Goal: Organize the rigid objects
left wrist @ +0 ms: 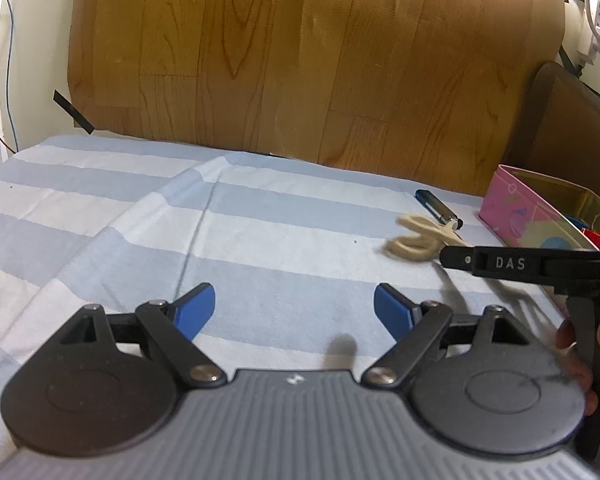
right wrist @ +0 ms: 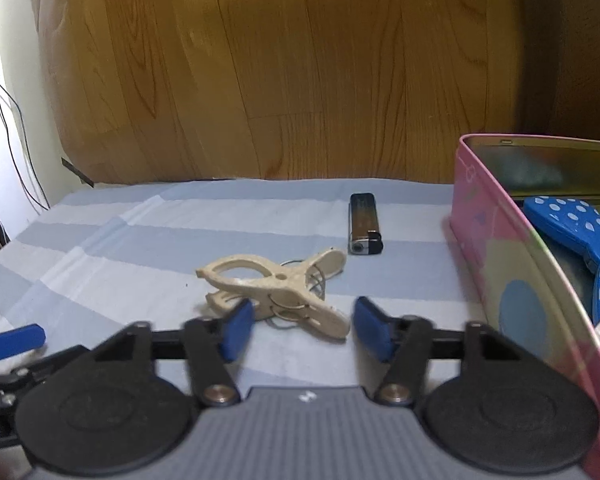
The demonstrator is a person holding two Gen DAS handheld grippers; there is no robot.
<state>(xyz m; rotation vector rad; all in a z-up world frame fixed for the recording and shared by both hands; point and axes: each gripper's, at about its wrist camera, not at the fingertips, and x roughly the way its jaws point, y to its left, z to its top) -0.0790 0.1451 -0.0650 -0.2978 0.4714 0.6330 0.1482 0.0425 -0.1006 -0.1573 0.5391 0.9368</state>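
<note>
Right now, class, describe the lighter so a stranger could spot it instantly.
Find the pink tin at the right of the striped cloth. Just left of it lies the lighter, beyond the beige clothes peg. It is the only small, dark, boxy thing there, with a silvery end.

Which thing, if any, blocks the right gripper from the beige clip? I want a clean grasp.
Nothing visible does. The beige clip lies on bare striped cloth just ahead of the right gripper; the lighter sits beyond.

Left gripper [left wrist: 294, 312] gapes wide; right gripper [right wrist: 304, 330] stands narrower, pads apart.
</note>
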